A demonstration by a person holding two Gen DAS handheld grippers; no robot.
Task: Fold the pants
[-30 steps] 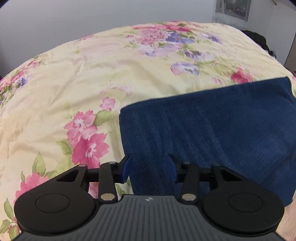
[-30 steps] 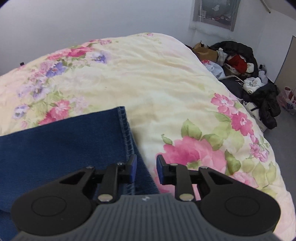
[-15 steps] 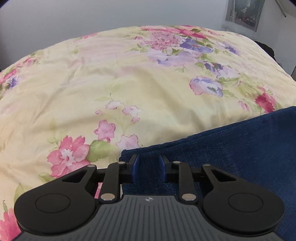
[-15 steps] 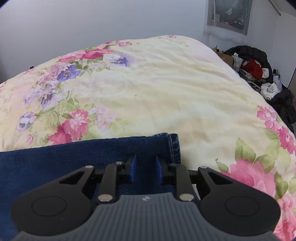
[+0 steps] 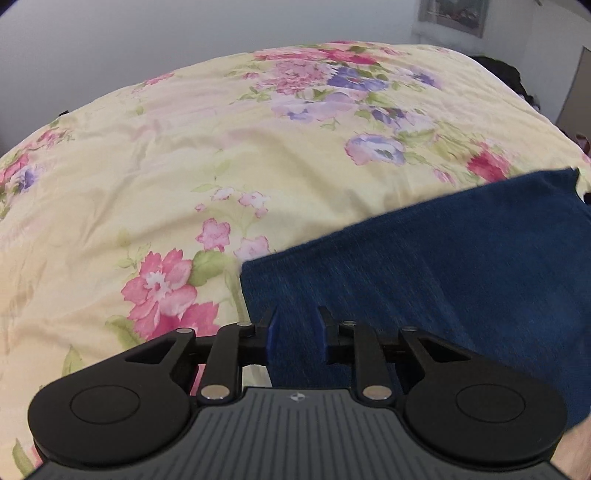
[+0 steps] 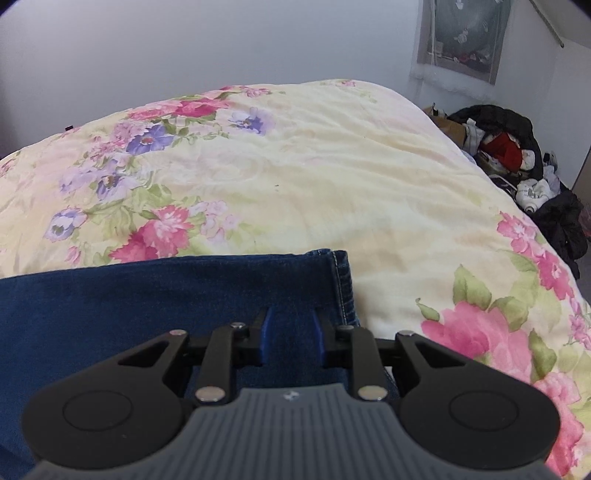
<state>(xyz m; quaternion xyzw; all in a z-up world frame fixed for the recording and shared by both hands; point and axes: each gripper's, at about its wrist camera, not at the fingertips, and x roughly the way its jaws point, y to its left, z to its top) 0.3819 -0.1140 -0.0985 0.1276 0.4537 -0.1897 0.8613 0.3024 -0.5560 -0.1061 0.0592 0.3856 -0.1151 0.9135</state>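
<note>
Dark blue denim pants [image 5: 424, 273] lie folded flat on a floral bedspread [image 5: 221, 166]. In the left wrist view my left gripper [image 5: 295, 332] is open, its blue-padded fingers over the pants' left end near the corner. In the right wrist view the pants [image 6: 166, 295] fill the lower left, with a stitched hem [image 6: 341, 284] at their right end. My right gripper [image 6: 290, 332] is open, just above the cloth beside that hem. Neither gripper holds cloth.
The yellow floral bedspread [image 6: 332, 177] stretches far ahead of both grippers. A pile of dark clothes and bags [image 6: 517, 166] lies on the floor beyond the bed's right side. A picture [image 6: 465, 33] hangs on the back wall.
Both grippers were narrowed over the pants' far edge half a second ago. Both have since opened wider. The left gripper has pulled back, and more denim shows in its view.
</note>
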